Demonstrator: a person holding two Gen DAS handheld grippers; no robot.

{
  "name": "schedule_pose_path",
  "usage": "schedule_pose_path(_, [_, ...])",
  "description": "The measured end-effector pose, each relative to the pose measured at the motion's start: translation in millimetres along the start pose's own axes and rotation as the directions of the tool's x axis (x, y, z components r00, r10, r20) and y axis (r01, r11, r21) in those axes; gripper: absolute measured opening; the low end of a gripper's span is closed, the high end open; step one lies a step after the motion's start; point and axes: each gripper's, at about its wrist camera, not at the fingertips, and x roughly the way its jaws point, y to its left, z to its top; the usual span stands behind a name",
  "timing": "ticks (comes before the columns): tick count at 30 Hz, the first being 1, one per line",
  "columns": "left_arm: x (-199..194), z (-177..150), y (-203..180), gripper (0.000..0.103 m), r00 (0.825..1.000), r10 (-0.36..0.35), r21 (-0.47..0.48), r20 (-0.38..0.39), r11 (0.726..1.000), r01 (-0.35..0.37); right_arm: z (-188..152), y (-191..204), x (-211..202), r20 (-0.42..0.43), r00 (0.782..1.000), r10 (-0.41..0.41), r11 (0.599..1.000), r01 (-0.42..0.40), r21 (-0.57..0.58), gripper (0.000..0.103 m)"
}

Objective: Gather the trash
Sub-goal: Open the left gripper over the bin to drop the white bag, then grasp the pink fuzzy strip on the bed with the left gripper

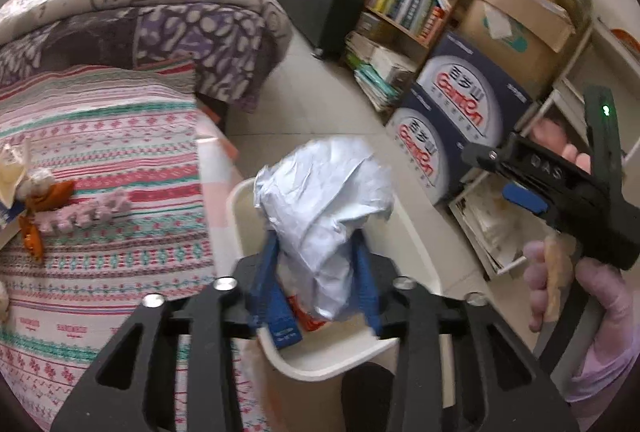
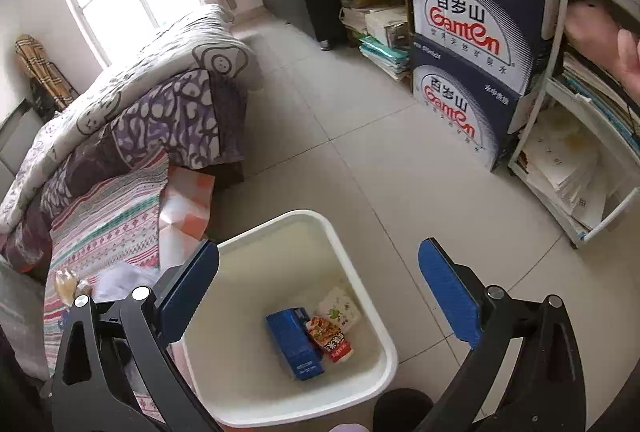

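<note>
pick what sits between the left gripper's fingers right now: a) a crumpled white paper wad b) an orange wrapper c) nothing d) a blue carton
a: in the left wrist view the left gripper has its blue fingers on either side of the crumpled white paper wad, above the white bin.

Left gripper (image 1: 320, 268) holds crumpled paper (image 1: 324, 208) over white bin (image 1: 332, 364)

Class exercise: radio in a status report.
Left claw holds crumpled white paper over white bin. Right claw open, empty. Nothing blocking.
</note>
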Motion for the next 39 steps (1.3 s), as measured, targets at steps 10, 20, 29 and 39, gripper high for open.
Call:
schedule_pose_path(10, [-6.4,1.7,12.8,0.058,1.0,0.026,-0.033,0.01,0.999,-0.026,-3.5,25.8,-7.4,0.051,0.998,-0.049,0.993,0.054,-0.106,0.096])
schedule_pose_path(20, [-19.5,-3.3,45.0,0.075,0.982,0.186,-0.051,0.014,0.981,-0.185,-16.6,74.3,-2.3,0.03,0.999,-0.018,0.978,0.024,-0.207,0.096])
schedule_pose_path(29, [-37.7,-19.3,124.7,0.081,0.914,0.398,-0.185,-0.075,0.895,-0.405,-34.5,130.6,7.4,-0.034,0.998,0.052,0.959,-0.059,-0.276,0.096])
schedule_pose_path(39, [-73.6,-31.8,218.7,0.081,0.801,0.576,-0.267,-0.166,0.755,-0.599,-57.3,181.9,16.4,-0.108,0.988,0.108,0.929,-0.139,-0.342,0.096])
